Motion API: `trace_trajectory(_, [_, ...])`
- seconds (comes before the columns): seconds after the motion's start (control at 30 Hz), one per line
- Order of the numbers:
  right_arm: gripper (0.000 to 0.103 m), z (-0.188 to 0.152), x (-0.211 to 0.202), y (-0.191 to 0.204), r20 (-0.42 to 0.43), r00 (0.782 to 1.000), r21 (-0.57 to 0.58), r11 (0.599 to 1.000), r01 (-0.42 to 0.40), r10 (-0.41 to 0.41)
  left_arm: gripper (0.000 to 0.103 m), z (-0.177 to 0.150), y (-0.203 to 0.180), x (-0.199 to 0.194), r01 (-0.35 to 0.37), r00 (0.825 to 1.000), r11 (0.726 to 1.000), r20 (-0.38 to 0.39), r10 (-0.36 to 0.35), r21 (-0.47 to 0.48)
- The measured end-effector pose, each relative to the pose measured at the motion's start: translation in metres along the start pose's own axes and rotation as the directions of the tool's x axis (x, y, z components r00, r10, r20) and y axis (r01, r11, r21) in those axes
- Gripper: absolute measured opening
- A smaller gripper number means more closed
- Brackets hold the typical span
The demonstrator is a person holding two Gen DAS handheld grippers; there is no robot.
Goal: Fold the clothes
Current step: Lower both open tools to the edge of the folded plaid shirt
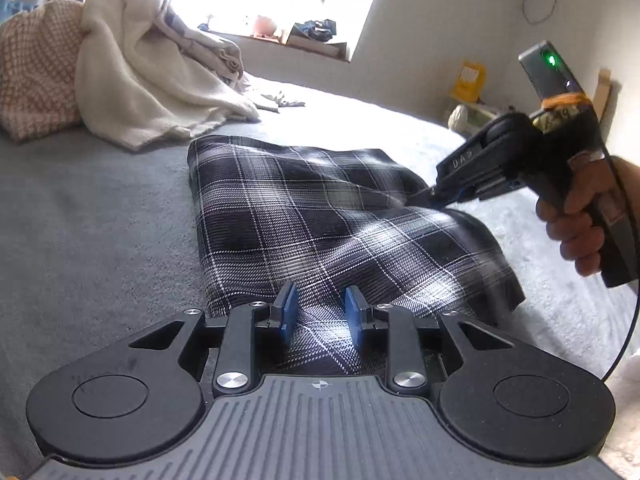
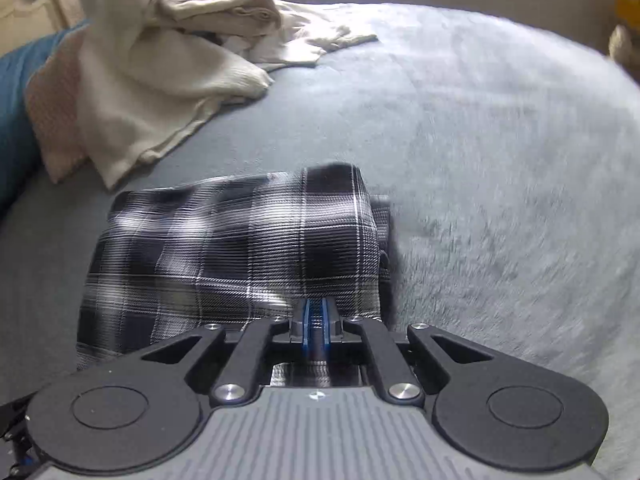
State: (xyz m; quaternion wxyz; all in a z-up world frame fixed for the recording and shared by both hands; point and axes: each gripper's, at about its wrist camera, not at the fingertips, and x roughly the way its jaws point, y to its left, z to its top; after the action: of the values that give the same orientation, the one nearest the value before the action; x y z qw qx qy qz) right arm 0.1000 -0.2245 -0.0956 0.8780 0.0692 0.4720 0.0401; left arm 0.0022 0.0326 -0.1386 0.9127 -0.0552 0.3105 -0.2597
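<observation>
A black-and-white plaid garment (image 1: 300, 216) (image 2: 224, 248) lies partly folded on the grey bed cover (image 1: 80, 220). My left gripper (image 1: 321, 308) hovers over its near edge. Its blue pads (image 1: 289, 310) stand apart and the cloth lies flat beneath and between them, unpinched. My right gripper (image 1: 430, 196), held in a person's hand (image 1: 576, 220), pinches the garment's right side and raises a ridge of cloth there. In the right wrist view, that gripper (image 2: 316, 320) has its blue pads closed on a thin fold of plaid.
A heap of cream blanket and clothes (image 1: 152, 64) (image 2: 160, 60) sits at the far left of the bed, beside a pink checked cloth (image 1: 36, 76). A bright window sill (image 1: 280, 40) holds clutter. Fluffy grey cover (image 2: 500, 160) spreads to the right.
</observation>
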Motion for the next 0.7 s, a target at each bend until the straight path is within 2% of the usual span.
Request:
trace_trajectory(0.2, [0.006, 0.002, -0.033, 0.001, 0.059, 0.998, 0.012, 1.0, -0.003, 0.002, 0.034, 0.021, -0.001, -0.012, -0.064, 0.997, 0.997, -0.037, 0.063, -0.031])
trace_trajectory(0.3, [0.006, -0.002, -0.061, -0.003, 0.099, 0.995, 0.023, 0.999, -0.036, 0.033, 0.034, 0.035, -0.006, -0.017, -0.085, 0.996, 0.996, -0.045, 0.083, -0.035])
trace_trajectory(0.4, [0.006, -0.012, -0.077, -0.003, 0.091, 0.993, 0.02, 0.997, -0.079, 0.077, 0.037, 0.047, -0.016, -0.012, -0.1, 0.992, 0.995, -0.074, 0.099, 0.0])
trace_trajectory(0.47, [0.006, -0.019, -0.073, -0.003, 0.058, 0.995, 0.017, 0.996, -0.085, 0.083, 0.037, 0.05, -0.023, 0.001, -0.135, 0.981, 0.99, -0.136, 0.138, 0.029])
trace_trajectory(0.57, [0.006, -0.033, -0.048, -0.009, -0.017, 0.998, 0.04, 0.998, -0.056, 0.057, 0.038, 0.048, -0.024, 0.024, -0.174, 0.954, 0.984, -0.242, 0.18, 0.044])
trace_trajectory(0.6, [0.006, -0.038, -0.037, -0.012, -0.044, 0.998, 0.057, 0.997, -0.045, 0.048, 0.038, 0.047, -0.025, 0.027, -0.179, 0.95, 0.983, -0.254, 0.185, 0.044])
trace_trajectory(0.7, [0.006, -0.041, -0.031, -0.02, -0.033, 0.997, 0.107, 0.992, -0.06, 0.064, 0.039, 0.05, -0.027, 0.03, -0.193, 0.942, 0.978, -0.266, 0.206, 0.076])
